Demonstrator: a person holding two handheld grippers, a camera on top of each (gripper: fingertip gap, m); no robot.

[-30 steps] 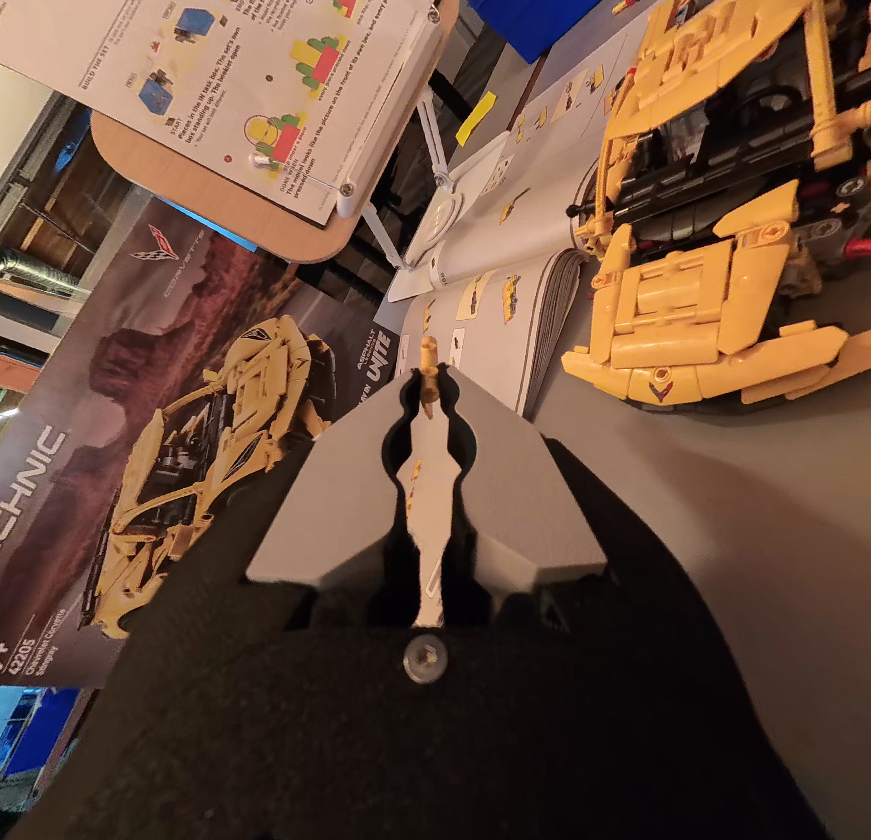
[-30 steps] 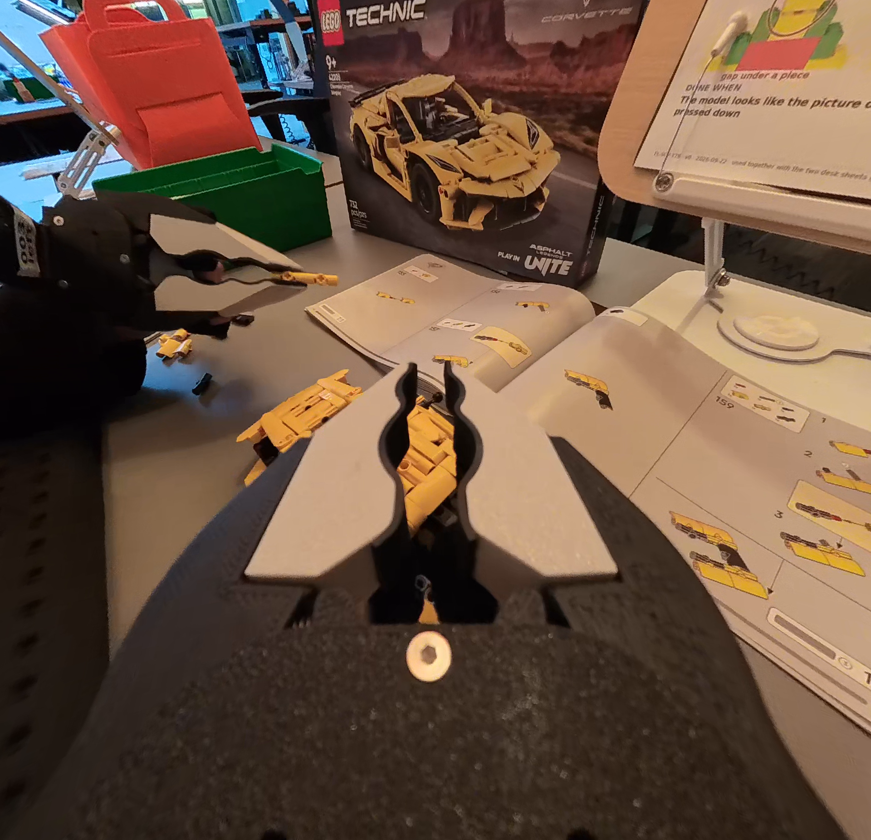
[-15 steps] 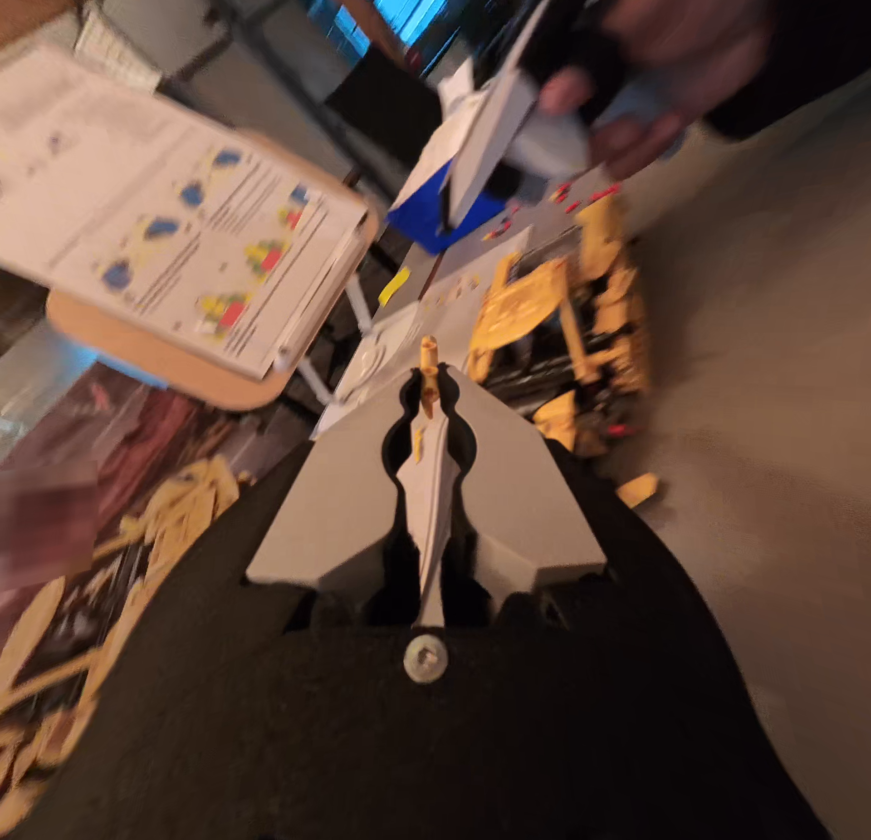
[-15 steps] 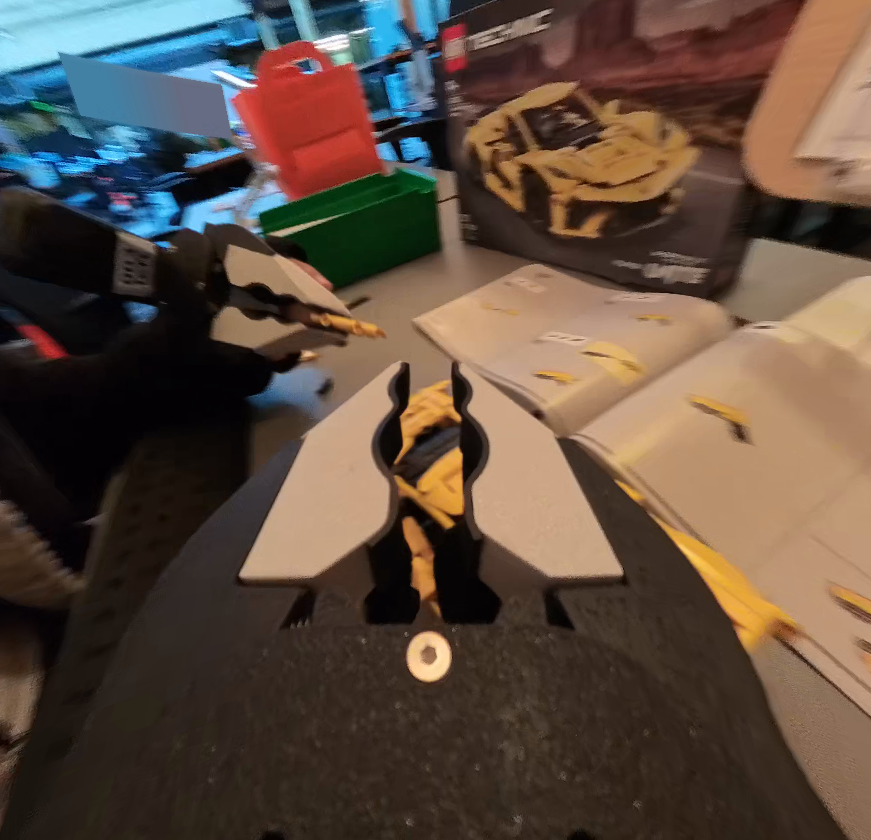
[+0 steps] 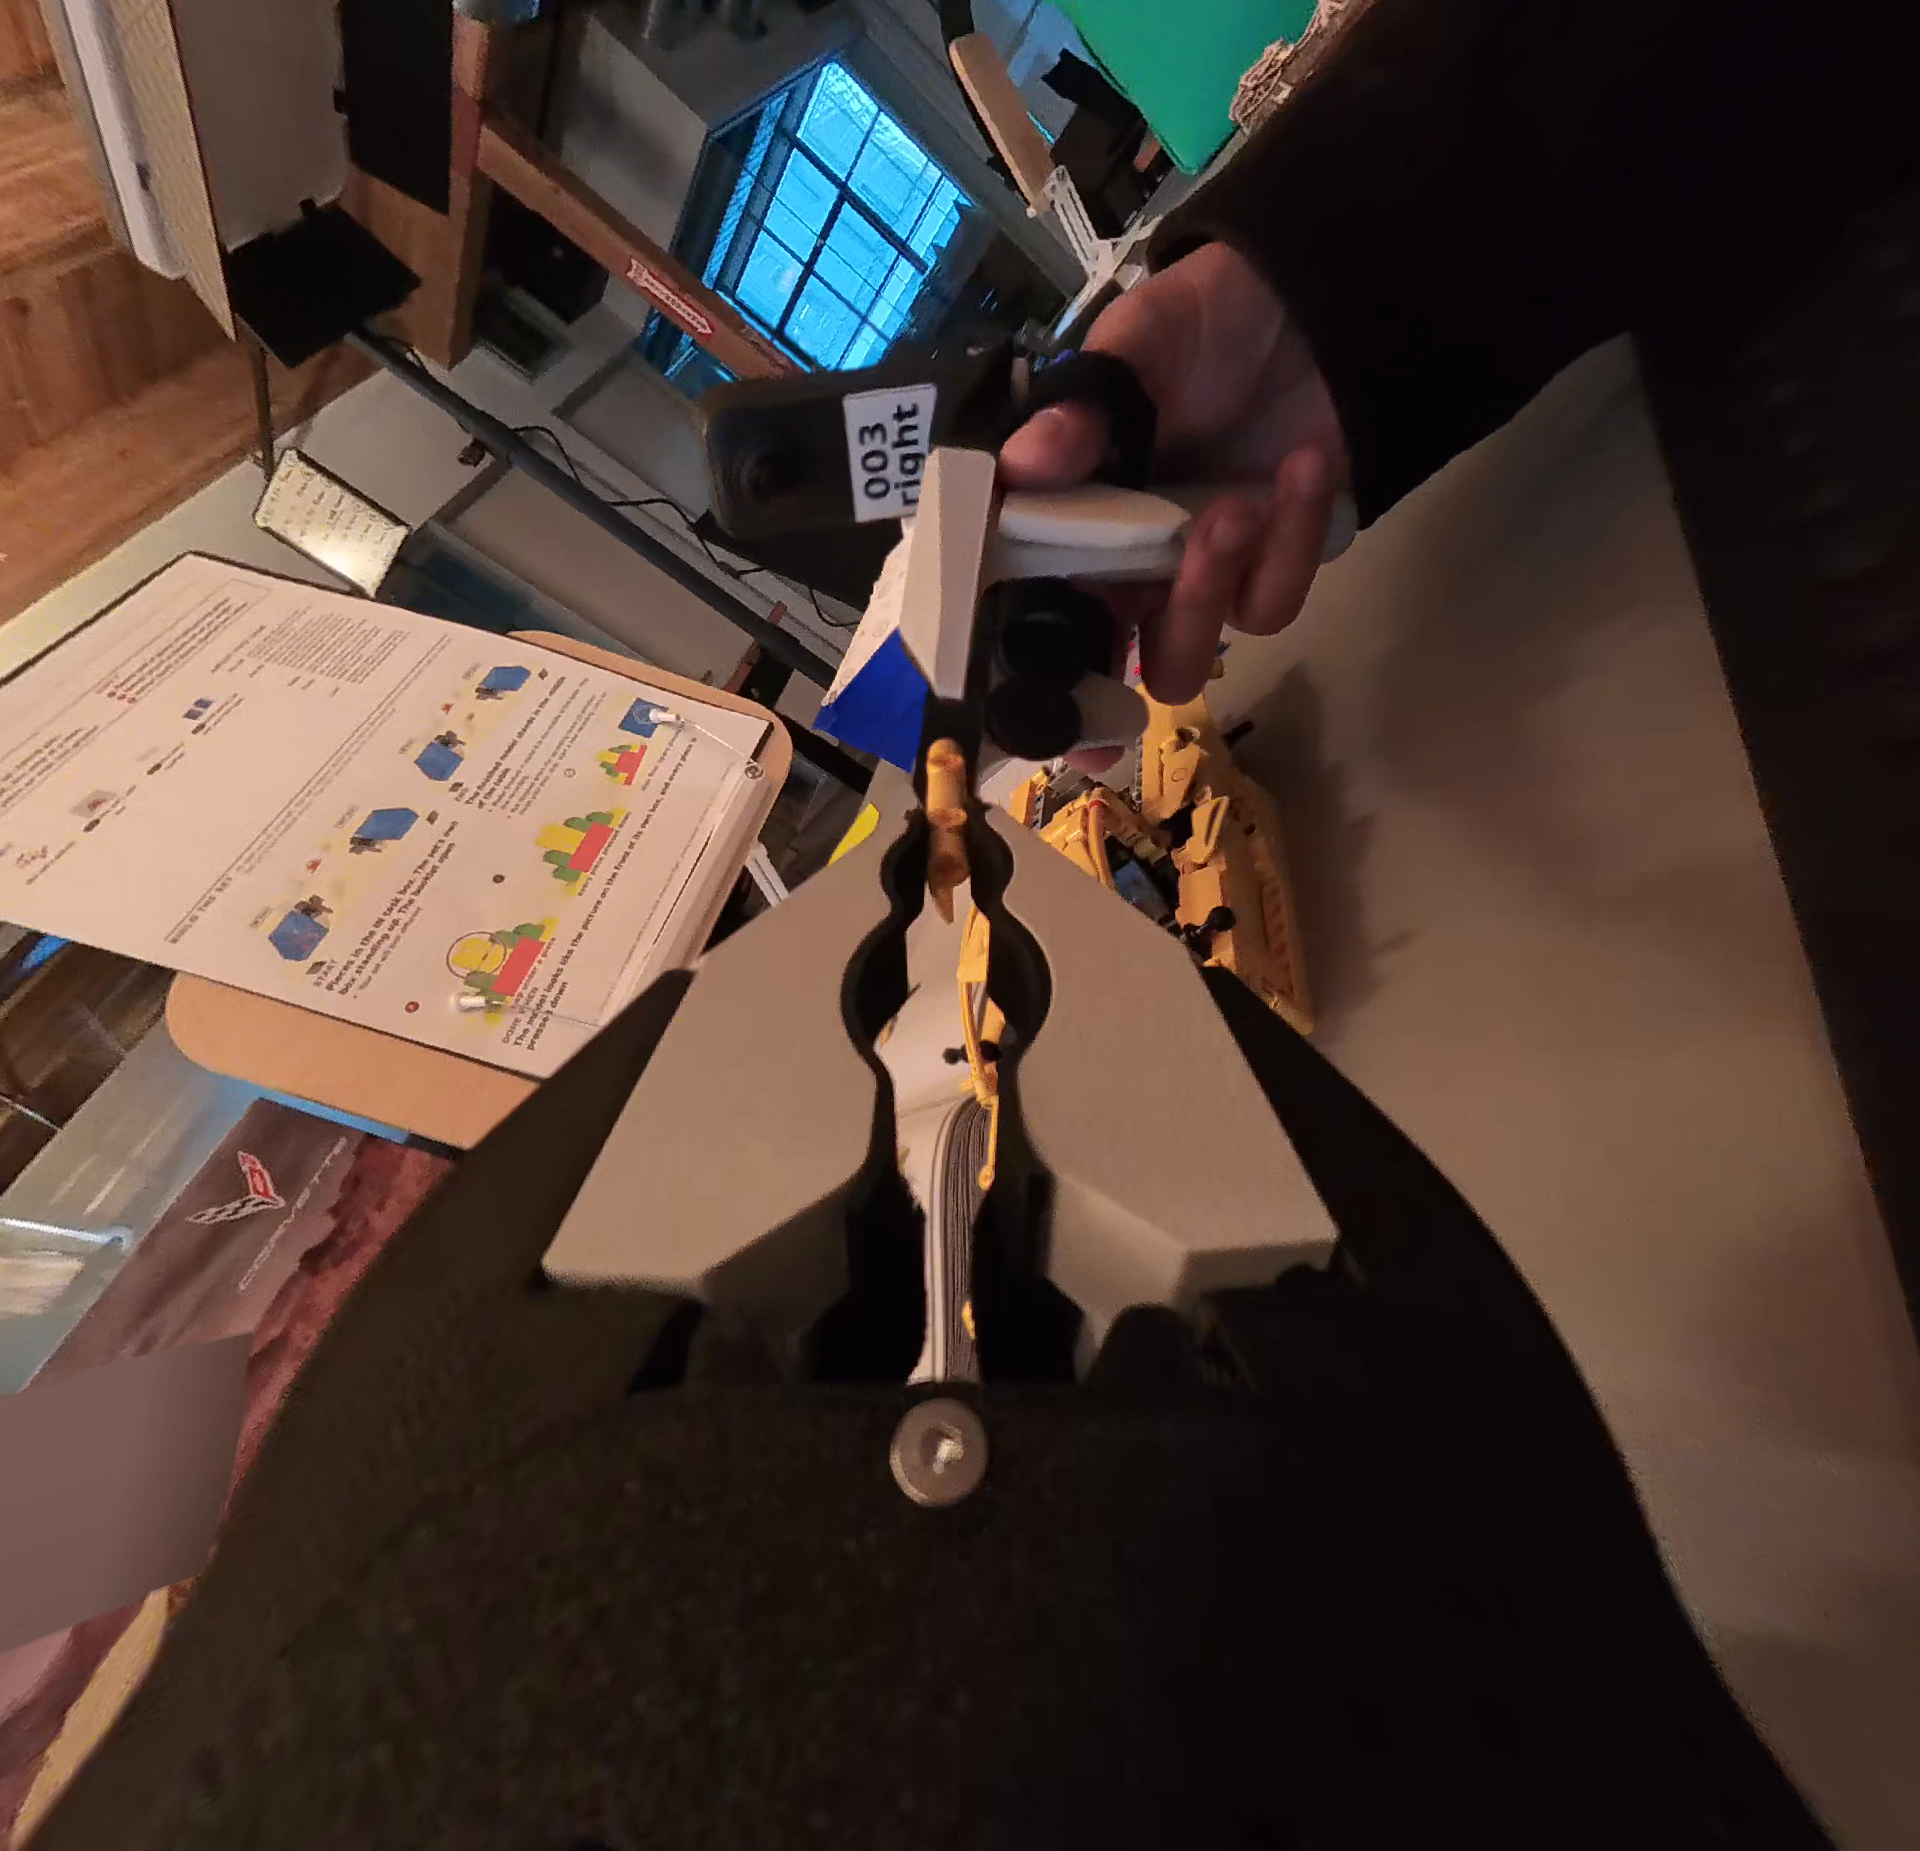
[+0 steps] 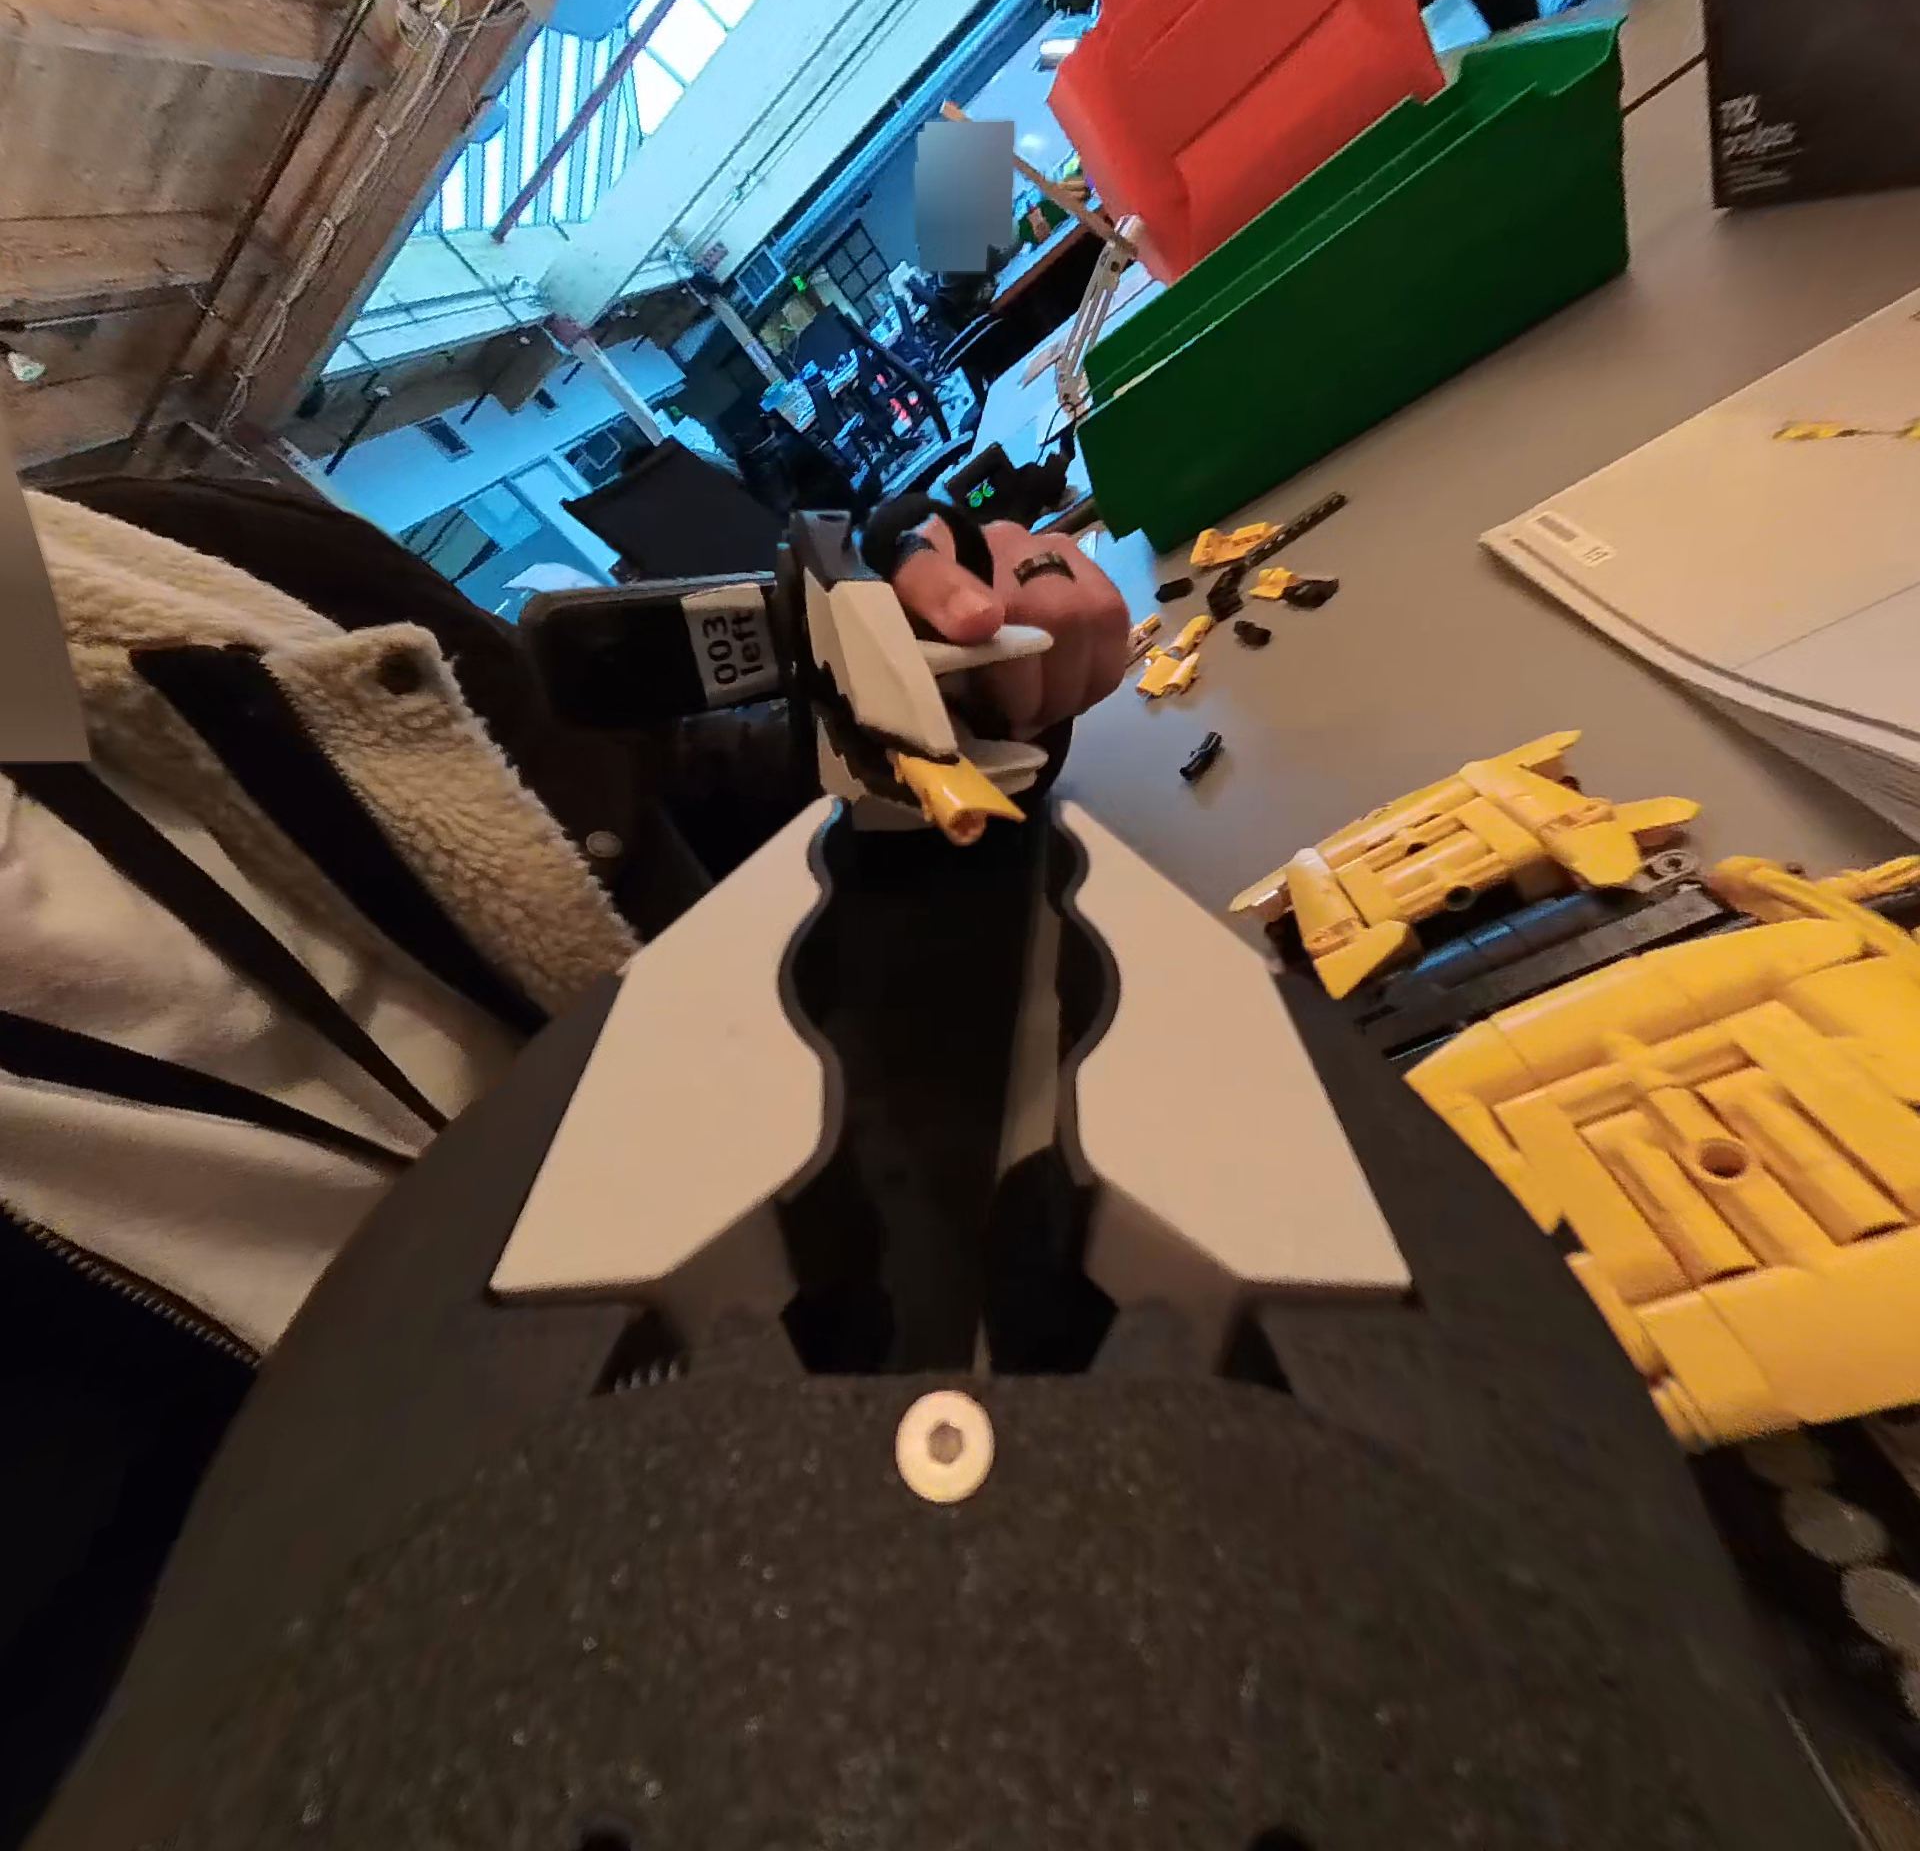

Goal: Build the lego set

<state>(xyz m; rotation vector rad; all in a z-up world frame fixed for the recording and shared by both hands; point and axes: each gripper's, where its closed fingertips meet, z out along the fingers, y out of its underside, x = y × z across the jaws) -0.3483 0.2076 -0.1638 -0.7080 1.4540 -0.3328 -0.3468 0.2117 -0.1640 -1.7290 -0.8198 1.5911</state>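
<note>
Your left gripper (image 5: 948,845) is pinching a yellow pin (image 5: 943,814) at its very tips, jaws nearly closed on it. Your right gripper (image 6: 940,835) is standing wide apart, gripping nothing.

Left wrist view only: an instruction sheet (image 5: 343,814) on a board at left center, the set's box (image 5: 208,1240) at lower left, and the right gripper (image 5: 940,700) with your hand (image 5: 1216,471) at upper center, its tips meeting the pin's far end. The car (image 5: 1195,866) is lying on the table (image 5: 1558,866) at right center, partly hidden behind the fingers.

Right wrist view only: the left gripper (image 6: 894,741) at center, your hand (image 6: 1029,617) behind it, loose pieces (image 6: 1226,596) scattered at upper right, a green bin (image 6: 1351,326), a red bag (image 6: 1247,66), and a booklet (image 6: 1714,575) at the right edge. The car (image 6: 1610,1074) is filling the right side.

The pin's long axis is running along the left fingers, pointing straight out toward the right gripper; in the right view it is aiming down-right at center (image 6: 951,793).
</note>
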